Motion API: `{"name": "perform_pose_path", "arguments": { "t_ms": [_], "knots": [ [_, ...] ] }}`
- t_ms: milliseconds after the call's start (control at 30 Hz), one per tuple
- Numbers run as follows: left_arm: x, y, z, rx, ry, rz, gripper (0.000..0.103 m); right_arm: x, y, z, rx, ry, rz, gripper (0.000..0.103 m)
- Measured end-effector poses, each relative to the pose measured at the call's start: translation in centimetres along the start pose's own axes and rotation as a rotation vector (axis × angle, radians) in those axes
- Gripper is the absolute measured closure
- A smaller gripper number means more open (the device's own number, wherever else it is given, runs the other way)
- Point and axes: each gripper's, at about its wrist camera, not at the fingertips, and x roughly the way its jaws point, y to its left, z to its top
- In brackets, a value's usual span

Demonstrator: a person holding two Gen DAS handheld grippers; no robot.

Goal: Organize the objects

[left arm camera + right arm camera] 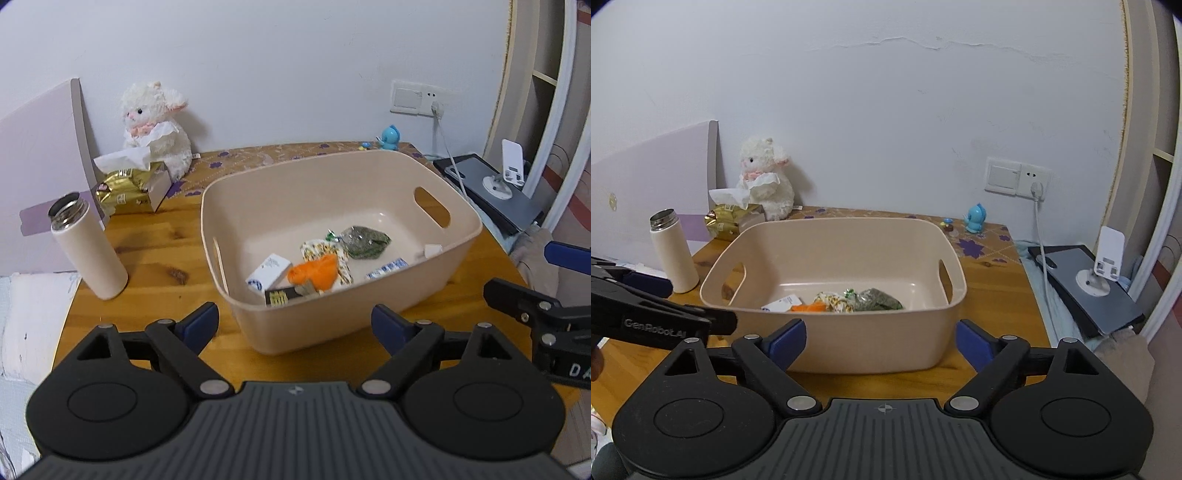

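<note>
Small packets are already gathered in the beige bin (332, 325). Both the left gripper (295, 325) and right gripper (881, 341) are held before it, jaws apart and empty. Next, the flask (90, 251) left of the bin probably needs grasping.

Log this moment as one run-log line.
left gripper: open, empty | right gripper: open, empty | beige bin: on wooden table, holds small packets | white bottle: uncapped, left of bin
</note>
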Motion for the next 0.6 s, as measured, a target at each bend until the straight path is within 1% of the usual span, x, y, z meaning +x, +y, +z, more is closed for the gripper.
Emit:
{"name": "perform_pose_path", "arguments": {
  "t_ms": [167, 333, 467, 600],
  "knots": [
    [-2.0, -0.8, -1.7, 0.027, -0.003, -0.021, 0.013, -1.8, 0.0, -0.9, 0.005, 0.008, -0.007, 0.014],
    [-3.6, -1.3, -3.0, 0.030, -0.012, -0.049, 0.013, -3.8, -0.1, -2.0, 0.025, 0.005, -0.009, 0.013],
    [-5.0, -1.8, -4.1, 0.060, -0.036, -0.029, 0.013, -5.3, -0.4, -3.1, 0.045, -0.001, -0.013, 0.012],
    [-6.6, -1.9, -4.9, 0.061, -0.054, -0.035, 0.013, -6.5, -0.4, -4.0, 0.039, -0.005, -0.023, 0.011]
  ]
}}
